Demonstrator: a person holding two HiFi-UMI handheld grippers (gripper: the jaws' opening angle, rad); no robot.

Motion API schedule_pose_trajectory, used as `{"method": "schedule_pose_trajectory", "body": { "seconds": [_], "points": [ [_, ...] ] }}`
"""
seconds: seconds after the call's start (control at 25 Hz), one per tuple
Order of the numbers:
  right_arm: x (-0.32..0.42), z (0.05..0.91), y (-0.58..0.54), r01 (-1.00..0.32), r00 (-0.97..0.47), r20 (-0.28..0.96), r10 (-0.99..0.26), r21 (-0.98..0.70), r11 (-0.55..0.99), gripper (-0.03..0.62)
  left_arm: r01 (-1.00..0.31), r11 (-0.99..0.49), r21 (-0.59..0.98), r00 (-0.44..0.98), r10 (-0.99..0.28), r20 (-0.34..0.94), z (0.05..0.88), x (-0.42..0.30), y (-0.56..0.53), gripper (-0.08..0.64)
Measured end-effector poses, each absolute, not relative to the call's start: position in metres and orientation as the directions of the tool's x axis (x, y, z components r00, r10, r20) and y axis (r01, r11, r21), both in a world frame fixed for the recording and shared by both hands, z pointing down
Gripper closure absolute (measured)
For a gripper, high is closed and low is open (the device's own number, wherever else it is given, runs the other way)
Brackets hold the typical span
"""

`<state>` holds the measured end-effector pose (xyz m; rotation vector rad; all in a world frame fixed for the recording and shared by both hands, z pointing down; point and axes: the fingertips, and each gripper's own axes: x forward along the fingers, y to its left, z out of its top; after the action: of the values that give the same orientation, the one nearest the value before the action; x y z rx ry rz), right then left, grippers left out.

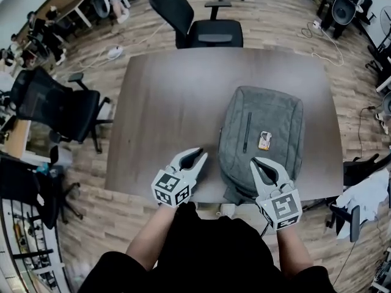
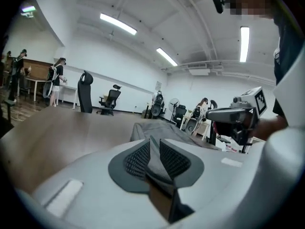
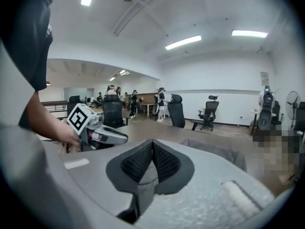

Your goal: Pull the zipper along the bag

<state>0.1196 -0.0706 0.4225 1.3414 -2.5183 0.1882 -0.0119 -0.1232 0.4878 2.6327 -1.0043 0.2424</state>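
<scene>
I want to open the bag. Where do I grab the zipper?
Pinch the zipper at its near end, where it looks thicker, coming from above: the bag lies flat on its back, and the zipper runs straight away from you.

1. No word, brand name or number can be read in any view.
2. The left marker cube [image 1: 172,188], on the left hand-held gripper [image 1: 197,154] at 7 o'clock in the head view, bears black-and-white square code patterns without letters.
3. The right marker cube [image 1: 280,209], on the right hand-held gripper [image 1: 257,162] at 4 o'clock, bears patterns of the same kind.
4. A small orange-and-white tag [image 1: 264,140] on the grey bag [image 1: 278,112], at 3 o'clock, carries print too small to read.
5. A wall poster [image 3: 263,78], at 3 o'clock in the right gripper view, is illegible.
</scene>
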Motion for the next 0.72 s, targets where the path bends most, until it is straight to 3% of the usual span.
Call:
{"method": "schedule_pose_trajectory", "body": {
  "seconds": [0.12, 0.32, 0.72],
  "points": [
    [0.132, 0.383, -0.073, -0.855, -0.5, 0.191, -0.844, 0.045, 0.517, 0.591, -0.676, -0.716, 0.174, 0.737, -0.654, 0.171, 0.444, -0.007, -0.117, 0.543],
    [0.143, 0.353, -0.07, -0.873, -0.473, 0.088, -0.877, 0.092, 0.48, 0.591, -0.679, -0.731, 0.067, 0.734, -0.674, 0.083, 0.392, 0.009, -0.105, 0.543],
    [0.152, 0.34, -0.075, -0.871, -0.454, 0.039, -0.89, 0.189, 0.453, 0.592, -0.672, -0.741, 0.0, 0.74, -0.671, 0.048, 0.365, 0.03, -0.106, 0.543]
  ]
}}
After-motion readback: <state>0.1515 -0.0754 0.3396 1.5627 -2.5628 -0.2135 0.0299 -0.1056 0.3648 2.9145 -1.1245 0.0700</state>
